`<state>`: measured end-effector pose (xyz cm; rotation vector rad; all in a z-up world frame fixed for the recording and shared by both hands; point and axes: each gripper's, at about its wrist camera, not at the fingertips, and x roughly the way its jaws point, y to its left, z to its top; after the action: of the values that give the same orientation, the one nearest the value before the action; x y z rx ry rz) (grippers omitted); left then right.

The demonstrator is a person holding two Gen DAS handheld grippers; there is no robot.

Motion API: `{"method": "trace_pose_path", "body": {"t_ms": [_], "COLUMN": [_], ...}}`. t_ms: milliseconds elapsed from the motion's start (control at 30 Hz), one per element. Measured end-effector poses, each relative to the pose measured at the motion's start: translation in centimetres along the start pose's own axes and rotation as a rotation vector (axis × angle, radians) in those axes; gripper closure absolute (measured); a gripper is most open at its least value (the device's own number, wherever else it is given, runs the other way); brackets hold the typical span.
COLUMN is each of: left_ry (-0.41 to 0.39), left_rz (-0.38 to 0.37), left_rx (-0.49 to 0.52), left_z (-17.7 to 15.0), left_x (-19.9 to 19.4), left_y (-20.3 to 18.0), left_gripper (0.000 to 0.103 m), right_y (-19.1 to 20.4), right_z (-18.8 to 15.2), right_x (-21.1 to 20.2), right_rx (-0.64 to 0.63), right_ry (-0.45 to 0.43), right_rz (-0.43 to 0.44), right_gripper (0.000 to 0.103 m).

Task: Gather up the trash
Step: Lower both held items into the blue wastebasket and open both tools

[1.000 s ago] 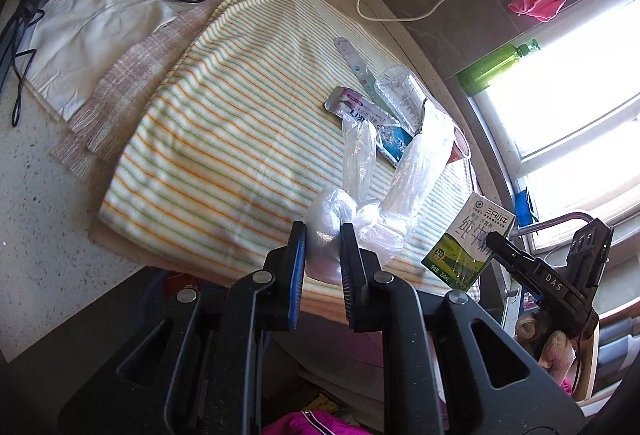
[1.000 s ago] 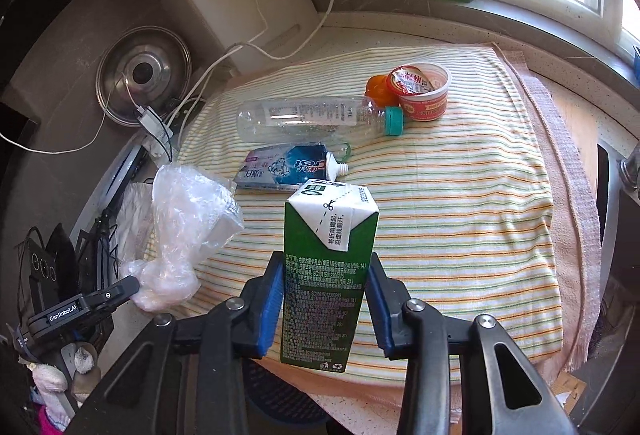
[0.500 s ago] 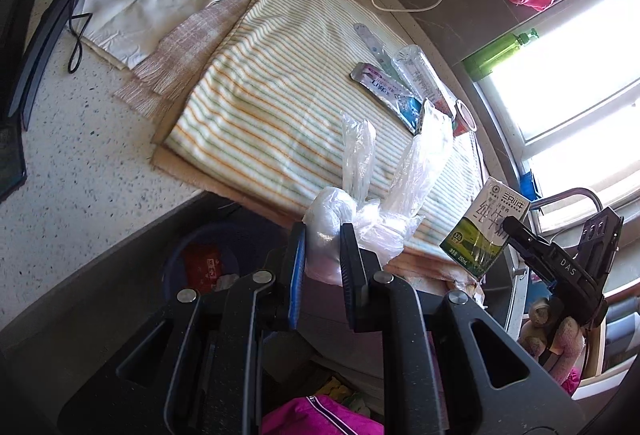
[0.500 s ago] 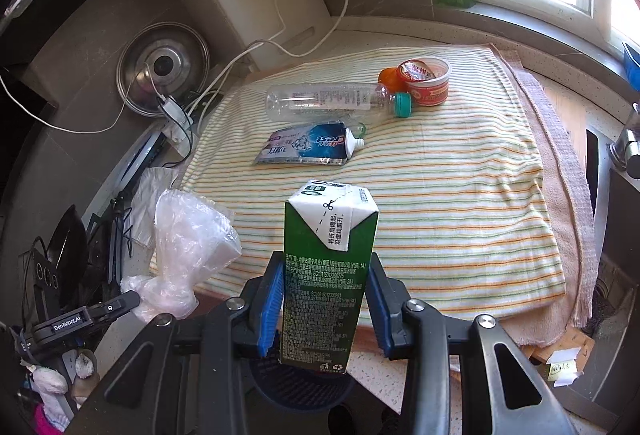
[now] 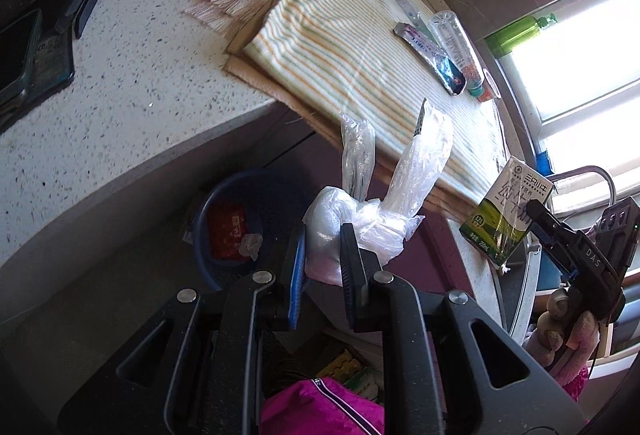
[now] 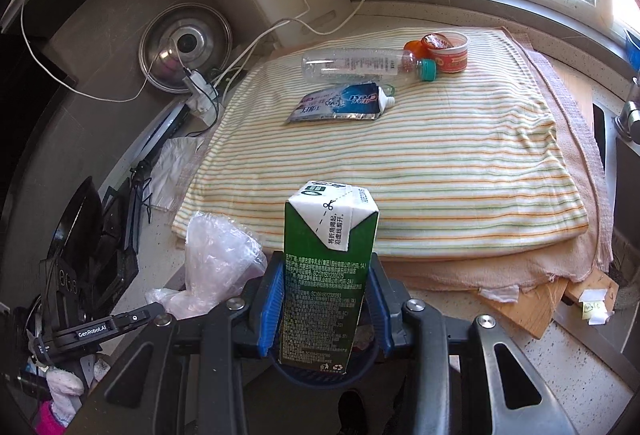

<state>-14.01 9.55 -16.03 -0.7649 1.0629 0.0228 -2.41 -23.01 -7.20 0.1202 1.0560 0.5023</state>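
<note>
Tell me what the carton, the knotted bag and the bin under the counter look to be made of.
Carton: coated paperboard, by its folded gable top, printed faces and slight sheen.
Knotted bag: thin clear plastic film, crinkled and see-through, bunched at the knot.
Bin: probably moulded plastic, dark blue with a round rim; its wall looks perforated like a basket, though shadow leaves that unsure.

Looking steeply down along each gripper's fingers, close over the counter edge. Left view facing across the striped towel toward the window; right view facing its length. Both sharing towel, clear bottle, toothpaste tube.
</note>
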Motion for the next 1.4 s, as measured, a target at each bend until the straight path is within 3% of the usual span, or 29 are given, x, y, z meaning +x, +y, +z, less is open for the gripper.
{"method": "trace_pose_path", "body": {"t_ms": [300,733,1400], "left_ry": [0.061,0.133,0.233], "left_rz": [0.045,0.181,0.326], "left_rx": [0.004,0.088,0.142], "left_z": [-2.0,-3.5,-4.1], "left_x": [2.0,6.3,14.0], "left_y": [1.6,2.8,4.0], "left_gripper": [0.088,0.088,0.088], "right_y": [1.2,2.1,0.8], "right_z": [-2.8,-6.0,-9.9], "right_x": [2.1,6.3,13.7], "right_rx": [-0.021,-0.076,-0.128], "right_ry": [0.062,0.153,0.281], "right_rz": [-0.004,-0.035,-0.12], "right_gripper": [0.064,0.064,0.063]}}
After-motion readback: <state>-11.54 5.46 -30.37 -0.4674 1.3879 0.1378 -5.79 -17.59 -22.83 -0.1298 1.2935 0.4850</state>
